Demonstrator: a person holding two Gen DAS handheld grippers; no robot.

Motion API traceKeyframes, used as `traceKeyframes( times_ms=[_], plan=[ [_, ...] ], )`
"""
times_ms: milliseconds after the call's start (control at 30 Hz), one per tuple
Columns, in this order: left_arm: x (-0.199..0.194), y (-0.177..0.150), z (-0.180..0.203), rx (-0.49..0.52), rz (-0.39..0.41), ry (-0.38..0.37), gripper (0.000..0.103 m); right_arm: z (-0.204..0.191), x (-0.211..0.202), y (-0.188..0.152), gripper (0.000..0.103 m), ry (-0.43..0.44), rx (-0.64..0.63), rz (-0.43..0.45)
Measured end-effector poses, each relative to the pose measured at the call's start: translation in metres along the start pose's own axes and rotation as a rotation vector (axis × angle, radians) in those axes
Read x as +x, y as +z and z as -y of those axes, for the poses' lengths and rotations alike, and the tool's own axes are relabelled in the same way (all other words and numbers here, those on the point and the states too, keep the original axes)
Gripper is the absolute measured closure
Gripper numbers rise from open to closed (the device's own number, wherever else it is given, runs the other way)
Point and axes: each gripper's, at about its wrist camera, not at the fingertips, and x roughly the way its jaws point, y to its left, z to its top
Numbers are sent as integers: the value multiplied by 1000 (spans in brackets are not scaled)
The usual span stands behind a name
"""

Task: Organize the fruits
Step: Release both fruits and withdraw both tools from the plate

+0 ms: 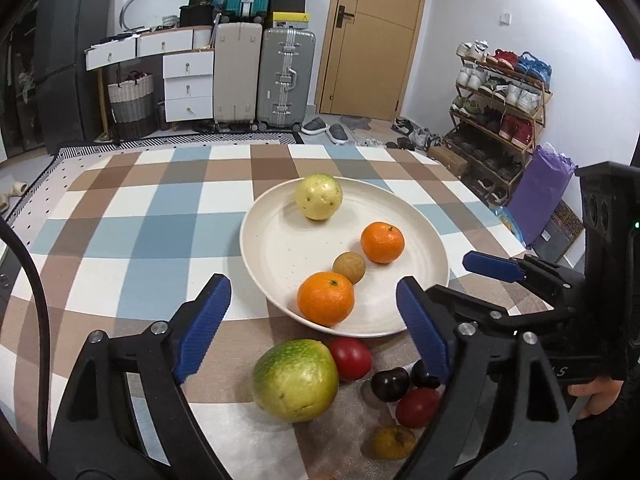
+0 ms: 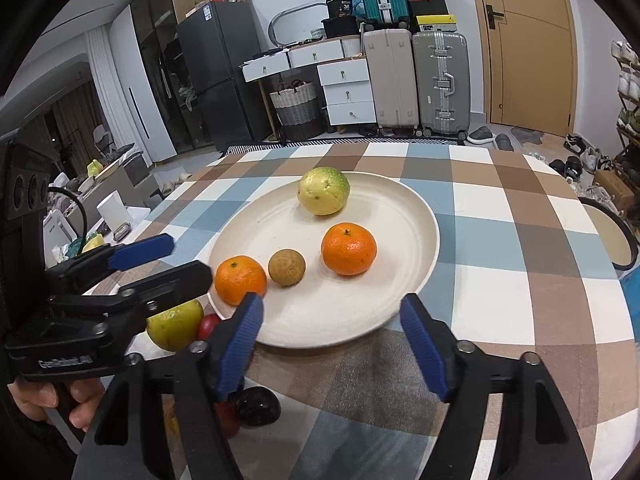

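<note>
A white plate (image 1: 280, 256) (image 2: 340, 320) holds a yellow guava (image 1: 319, 197) (image 2: 323, 191), two oranges (image 1: 382, 242) (image 1: 325, 298) (image 2: 349, 248) (image 2: 240, 280) and a small brown longan (image 1: 349, 267) (image 2: 286, 267). On the cloth in front of the plate lie a green guava (image 1: 295, 380) (image 2: 175, 324), two red tomatoes (image 1: 351, 358) (image 1: 418, 407), dark cherries (image 1: 390, 384) (image 2: 258, 406) and a small yellowish fruit (image 1: 394, 442). My left gripper (image 1: 316, 332) is open and empty above the green guava. My right gripper (image 2: 332, 344) is open and empty over the plate's near rim; it also shows in the left wrist view (image 1: 444, 276).
The table has a checked blue, brown and white cloth (image 1: 140, 232). Behind it stand suitcases (image 1: 284, 76), white drawers (image 1: 188, 80), a woven basket (image 1: 132, 104), a door (image 1: 372, 36) and a shoe rack (image 1: 500, 92). A chair (image 2: 612, 236) stands at the table's right side.
</note>
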Motion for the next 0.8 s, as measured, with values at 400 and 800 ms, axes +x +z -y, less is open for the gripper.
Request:
traceKeyframes(
  times_ms=[400,800],
  plan=[
    [-33,-28,-15,20,5,42,0,-3,-14,-9,1,-10,-45,-9],
    [-29,-39,-24,-2,-54,25,0,-7,-12,-20,1,-28,-136,-104]
  ],
)
